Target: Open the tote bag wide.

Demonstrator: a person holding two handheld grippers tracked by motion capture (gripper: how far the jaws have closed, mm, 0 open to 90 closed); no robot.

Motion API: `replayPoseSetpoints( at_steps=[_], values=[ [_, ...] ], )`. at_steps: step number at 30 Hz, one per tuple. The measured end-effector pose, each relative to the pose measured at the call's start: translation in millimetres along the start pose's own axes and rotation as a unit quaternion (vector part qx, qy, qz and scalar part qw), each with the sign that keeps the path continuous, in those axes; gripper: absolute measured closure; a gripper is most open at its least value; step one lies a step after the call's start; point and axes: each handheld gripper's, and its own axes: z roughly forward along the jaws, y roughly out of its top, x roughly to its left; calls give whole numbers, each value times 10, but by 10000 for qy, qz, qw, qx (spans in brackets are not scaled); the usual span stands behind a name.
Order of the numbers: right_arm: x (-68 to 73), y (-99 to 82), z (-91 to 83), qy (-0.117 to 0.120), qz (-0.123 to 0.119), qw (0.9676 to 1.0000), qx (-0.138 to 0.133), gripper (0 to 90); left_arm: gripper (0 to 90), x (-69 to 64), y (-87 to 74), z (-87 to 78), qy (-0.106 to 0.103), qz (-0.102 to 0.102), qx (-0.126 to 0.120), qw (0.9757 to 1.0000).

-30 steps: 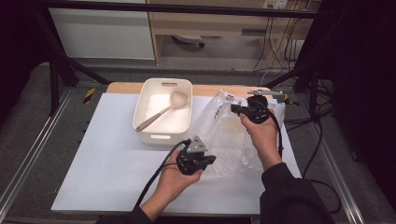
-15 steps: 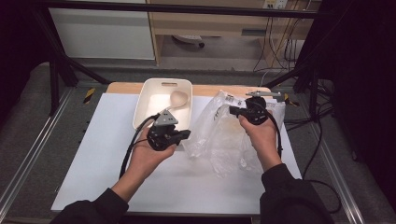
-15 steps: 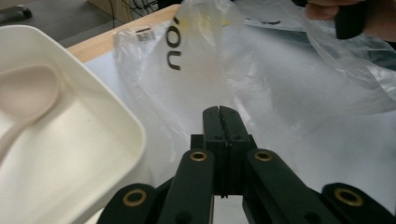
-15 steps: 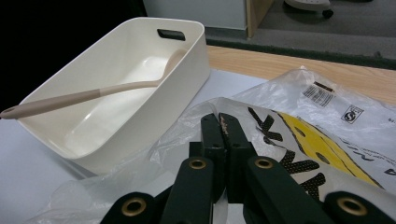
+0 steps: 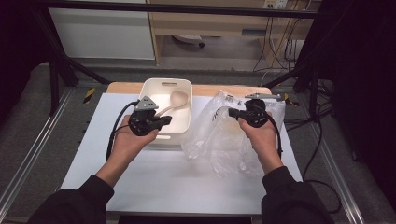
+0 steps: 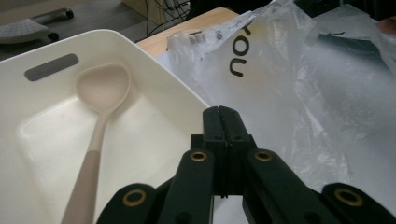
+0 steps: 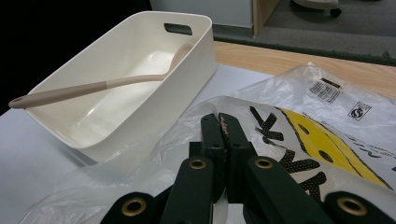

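We see a white sheet (image 5: pixel 154 177) covering a wooden table (image 5: pixel 219 89), whose bare wood shows along the far edge. Metal rails run along both sides over grey floor; a pale cabinet and cables stand beyond.

A cream tub (image 5: pixel 182 88) sits by the far edge, left of centre, with a beige ladle (image 5: pixel 173 101) lying inside. A crumpled clear plastic bag (image 5: pixel 219 140) lies just right of it, toward the right edge.

Our left gripper (image 5: pixel 164 121) hovers over the tub's near end, jaws pressed together and empty. Our right gripper (image 5: pixel 232 112) sits over the bag's far part, jaws likewise closed with nothing between them.
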Motion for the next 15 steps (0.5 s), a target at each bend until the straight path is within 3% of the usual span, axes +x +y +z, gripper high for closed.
replayPoseSetpoints(
  at_steps=[6, 15],
  values=[
    [-13, -7, 4, 7, -11, 10000, 17, 900, 900, 78, -2, -29, 75, 22, 26, 10000],
    [-1, -16, 22, 42, -45, 10000, 72, 900, 622, 192, -7, -19, 294, -74, -138, 9994]
  ],
)
